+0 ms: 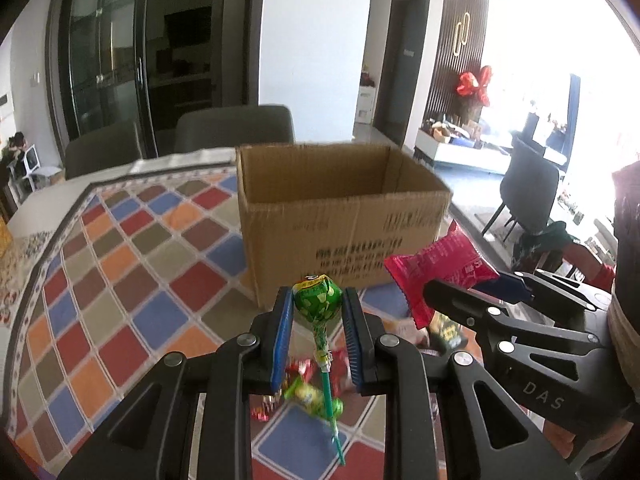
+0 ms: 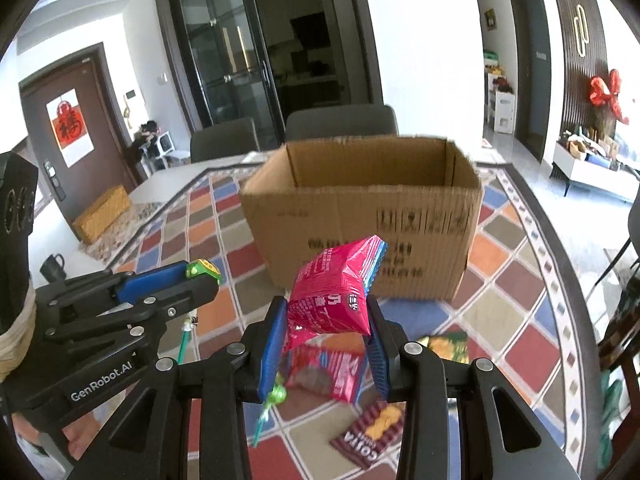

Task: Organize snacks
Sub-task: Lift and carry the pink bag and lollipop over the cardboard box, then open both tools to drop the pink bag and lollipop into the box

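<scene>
Nearest, left gripper clenched on a green lollipop, stick hanging down. Right gripper clamped on a pink packet, held aloft. Below: loose snacks on the checked cloth. Beyond: open cardboard box, then chairs.

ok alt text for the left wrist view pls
The left gripper pinches a green lollipop by its head, facing an open cardboard box on a checkered tablecloth. Beside it, the right gripper holds a pink snack packet.
</scene>
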{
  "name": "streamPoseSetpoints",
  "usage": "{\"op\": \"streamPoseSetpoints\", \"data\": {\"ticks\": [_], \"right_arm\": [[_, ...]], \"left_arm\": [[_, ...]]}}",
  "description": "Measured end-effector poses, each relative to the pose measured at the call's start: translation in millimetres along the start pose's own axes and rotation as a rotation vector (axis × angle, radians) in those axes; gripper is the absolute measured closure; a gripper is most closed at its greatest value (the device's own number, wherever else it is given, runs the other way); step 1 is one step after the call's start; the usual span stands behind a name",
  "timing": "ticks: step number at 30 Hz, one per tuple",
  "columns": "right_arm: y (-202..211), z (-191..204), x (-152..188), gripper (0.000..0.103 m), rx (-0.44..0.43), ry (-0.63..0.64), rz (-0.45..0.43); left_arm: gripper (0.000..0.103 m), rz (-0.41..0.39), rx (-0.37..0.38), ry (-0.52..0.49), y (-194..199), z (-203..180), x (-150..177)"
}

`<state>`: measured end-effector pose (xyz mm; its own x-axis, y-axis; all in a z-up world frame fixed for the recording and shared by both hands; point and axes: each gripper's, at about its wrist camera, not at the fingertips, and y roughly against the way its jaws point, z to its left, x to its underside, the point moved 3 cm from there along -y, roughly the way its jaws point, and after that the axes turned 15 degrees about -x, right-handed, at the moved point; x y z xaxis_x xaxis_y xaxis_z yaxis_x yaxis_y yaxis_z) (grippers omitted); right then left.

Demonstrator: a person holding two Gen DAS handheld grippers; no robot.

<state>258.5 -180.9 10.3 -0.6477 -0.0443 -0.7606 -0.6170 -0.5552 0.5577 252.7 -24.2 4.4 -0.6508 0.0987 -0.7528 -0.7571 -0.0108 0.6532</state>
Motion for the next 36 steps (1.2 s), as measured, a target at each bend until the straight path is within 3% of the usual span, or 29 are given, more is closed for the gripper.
{"op": "streamPoseSetpoints", "data": {"ticks": [9,19,36], "right_arm": [[9,2,-45,0.065,0.028,0.051,-0.073],[2,-8,-88,0.064,0.030,0.057,-0.091],[-31,-45,-121,0.064,0.072,0.024,-0.027]], "left_arm": [[0.078,-0.079,-0.015,-0.009,9,4,-45],[0.078,-0.125,-0.026,-0.025,-1,4,-86],[0.078,-0.039,-0.002,-0.032,-64,-9,-121]]}}
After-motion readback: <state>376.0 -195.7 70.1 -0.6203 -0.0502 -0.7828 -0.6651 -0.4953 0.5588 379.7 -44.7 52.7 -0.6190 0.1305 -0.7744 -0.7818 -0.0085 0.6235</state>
